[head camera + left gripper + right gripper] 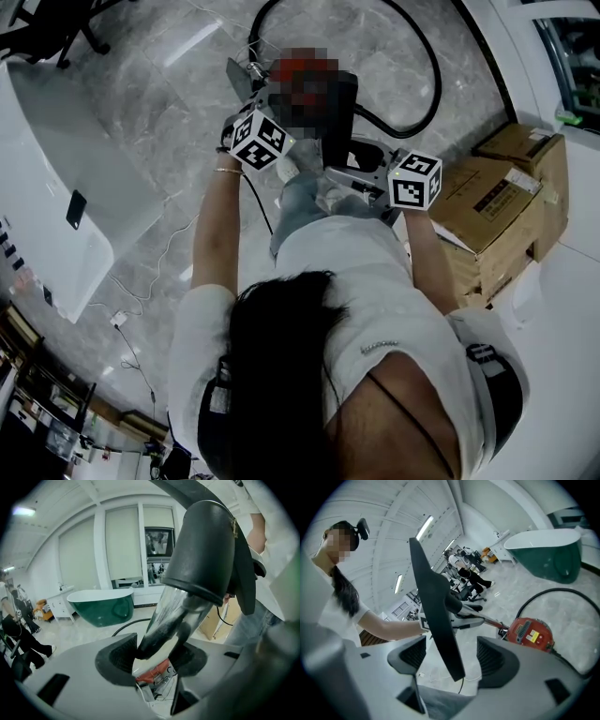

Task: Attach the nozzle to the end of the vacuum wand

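The black floor nozzle [206, 550] fills the upper right of the left gripper view. Its clear, dusty neck [161, 630] runs down between the pads of my left gripper [157, 657], which is shut on it. In the right gripper view the same nozzle [436, 616] shows edge-on as a thin black plate between the pads of my right gripper [452, 656], with a gap on each side, so that gripper is open. A silver wand [480, 619] leads from behind the nozzle toward the red vacuum body [529, 632]. From the head view the nozzle [336, 108] lies between the two marker cubes [258, 139].
A black hose [427, 56] loops over the marble floor beyond the vacuum. Cardboard boxes [497, 202] are stacked at the right. A green bathtub [101, 606] stands further back, and a white counter [56, 187] is at the left. People sit in the distance [464, 576].
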A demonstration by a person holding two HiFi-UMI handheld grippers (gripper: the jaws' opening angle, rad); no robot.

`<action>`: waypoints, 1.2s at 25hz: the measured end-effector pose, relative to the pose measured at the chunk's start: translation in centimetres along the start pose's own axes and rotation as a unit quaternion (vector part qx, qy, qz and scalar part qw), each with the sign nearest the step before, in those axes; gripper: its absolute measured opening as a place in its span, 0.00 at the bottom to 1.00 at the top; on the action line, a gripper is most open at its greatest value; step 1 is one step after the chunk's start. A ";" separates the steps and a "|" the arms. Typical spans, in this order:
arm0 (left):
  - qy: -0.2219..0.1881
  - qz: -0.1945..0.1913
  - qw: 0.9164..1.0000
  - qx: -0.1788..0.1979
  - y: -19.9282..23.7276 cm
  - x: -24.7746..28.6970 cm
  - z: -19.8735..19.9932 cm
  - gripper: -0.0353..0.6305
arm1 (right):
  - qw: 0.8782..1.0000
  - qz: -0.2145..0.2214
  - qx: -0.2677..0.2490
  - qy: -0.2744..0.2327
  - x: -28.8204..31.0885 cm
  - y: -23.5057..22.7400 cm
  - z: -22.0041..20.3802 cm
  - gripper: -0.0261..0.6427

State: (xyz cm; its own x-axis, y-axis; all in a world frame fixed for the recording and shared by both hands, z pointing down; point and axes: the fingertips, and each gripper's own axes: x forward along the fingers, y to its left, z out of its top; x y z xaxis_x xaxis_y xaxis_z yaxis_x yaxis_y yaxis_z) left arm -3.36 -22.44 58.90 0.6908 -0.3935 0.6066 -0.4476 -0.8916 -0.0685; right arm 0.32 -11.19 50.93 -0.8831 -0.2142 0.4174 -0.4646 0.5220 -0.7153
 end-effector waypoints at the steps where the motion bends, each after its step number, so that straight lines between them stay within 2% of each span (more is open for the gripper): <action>1: 0.000 0.000 1.000 0.001 0.0 0.0 -0.1 0.33 | 1.000 0.001 0.004 -0.005 -0.1 0.1 0.0 0.53; 12: 0.002 0.004 1.000 0.011 -0.7 0.1 -0.4 0.33 | 0.999 -0.004 0.011 -0.031 -0.9 0.1 0.3 0.53; 16: -0.001 0.007 1.000 0.009 -0.7 0.3 -0.3 0.33 | 1.000 -0.003 0.010 -0.026 -0.9 0.1 0.2 0.53; 25: 0.002 0.015 1.000 0.010 -1.2 0.7 -0.3 0.33 | 0.998 -0.023 0.022 -0.048 -2.4 -0.9 -0.3 0.53; 30: 0.005 0.019 1.000 0.014 -1.2 0.7 -0.5 0.33 | 0.998 -0.017 0.029 -0.053 -2.3 -0.8 -0.3 0.53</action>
State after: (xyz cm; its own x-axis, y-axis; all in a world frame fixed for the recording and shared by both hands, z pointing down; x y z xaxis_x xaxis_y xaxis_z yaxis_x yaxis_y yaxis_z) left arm -2.57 -21.53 59.80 0.6680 -0.4244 0.6113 -0.4565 -0.8824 -0.1137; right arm 2.76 -10.84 50.76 -0.8673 -0.3182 0.3828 -0.4946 0.4641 -0.7348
